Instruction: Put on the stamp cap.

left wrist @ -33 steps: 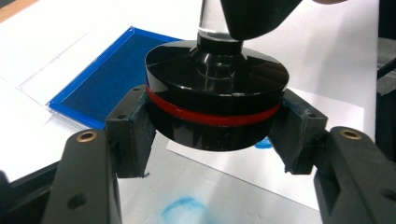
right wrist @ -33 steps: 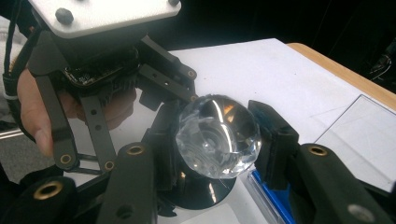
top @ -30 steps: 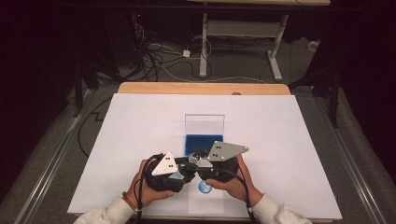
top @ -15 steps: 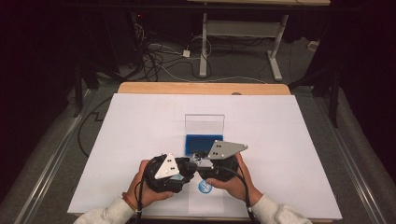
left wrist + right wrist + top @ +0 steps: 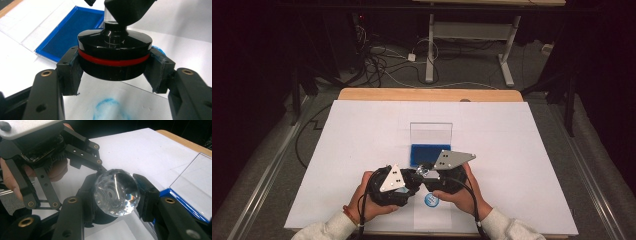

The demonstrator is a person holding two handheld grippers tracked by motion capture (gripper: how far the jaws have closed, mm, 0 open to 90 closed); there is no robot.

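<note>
A: Status? Where's the stamp?

B: Low centre of the high view, between both hands. The left gripper (image 5: 113, 72) is clamped on the stamp's black base (image 5: 115, 58), pads on either side of the red band. The right gripper (image 5: 116, 192) is closed on the stamp's faceted crystal knob (image 5: 116, 195), seen mid-frame in its own view.

A: On the paper or off it?

B: Off, I'd say. The left gripper view shows a gap under the base, and a faint blue print (image 5: 111, 110) lies on the white sheet (image 5: 362, 135) at bottom centre. A round blue mark (image 5: 431, 200) shows just below the grippers in the high view.

A: Ink pad?

B: Blue ink pad (image 5: 424, 154), lid open, just above the grippers mid-frame.

A: Step?

B: Looks like stamping, between presses. Next is probably re-inking or pressing down: keep the base level and both grips firm.
</note>
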